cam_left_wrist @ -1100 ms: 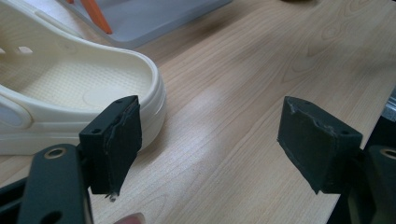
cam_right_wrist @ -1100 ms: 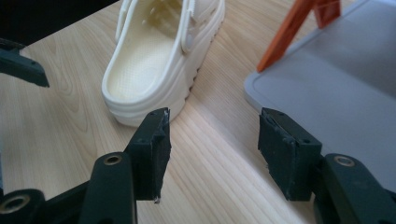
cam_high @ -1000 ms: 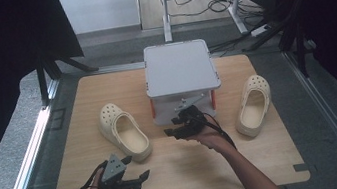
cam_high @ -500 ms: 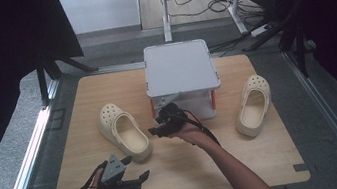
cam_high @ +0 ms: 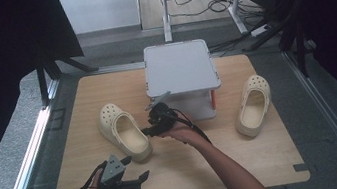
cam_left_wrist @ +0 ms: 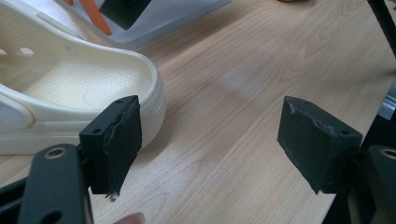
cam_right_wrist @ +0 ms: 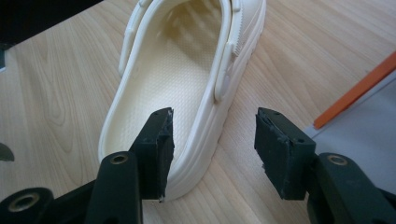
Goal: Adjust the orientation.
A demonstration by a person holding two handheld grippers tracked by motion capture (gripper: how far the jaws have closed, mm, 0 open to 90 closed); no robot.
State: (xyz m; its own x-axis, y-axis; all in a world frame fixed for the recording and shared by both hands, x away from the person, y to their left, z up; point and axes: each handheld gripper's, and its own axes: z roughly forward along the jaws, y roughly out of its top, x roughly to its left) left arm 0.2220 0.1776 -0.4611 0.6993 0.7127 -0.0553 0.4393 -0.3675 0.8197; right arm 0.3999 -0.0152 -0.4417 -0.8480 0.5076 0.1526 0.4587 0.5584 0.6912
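Two cream clogs lie on the wooden table [cam_high: 197, 166]: the left clog [cam_high: 124, 131] and the right clog [cam_high: 253, 104], with a grey rack [cam_high: 180, 67] between them. My right gripper [cam_high: 147, 129] is open at the left clog's heel end. In the right gripper view that clog [cam_right_wrist: 182, 70] has its heel and one side wall just inside the open right gripper [cam_right_wrist: 212, 144], apart from the pads. My left gripper [cam_high: 134, 169] rests open near the front edge. In the left gripper view the left gripper [cam_left_wrist: 210, 121] holds nothing, and the clog [cam_left_wrist: 70, 88] lies beside its left pad [cam_left_wrist: 116, 140].
The rack [cam_left_wrist: 163, 18] has a flat grey top on orange legs [cam_right_wrist: 359, 88] and stands close behind the right gripper. Bare wood spans the front middle and right of the table. Metal rails [cam_high: 25, 161] run along both table sides, with cables [cam_high: 213, 4] on the floor behind.
My right gripper has moved left from the rack's front to the left clog's heel. The left gripper has stayed where it was.
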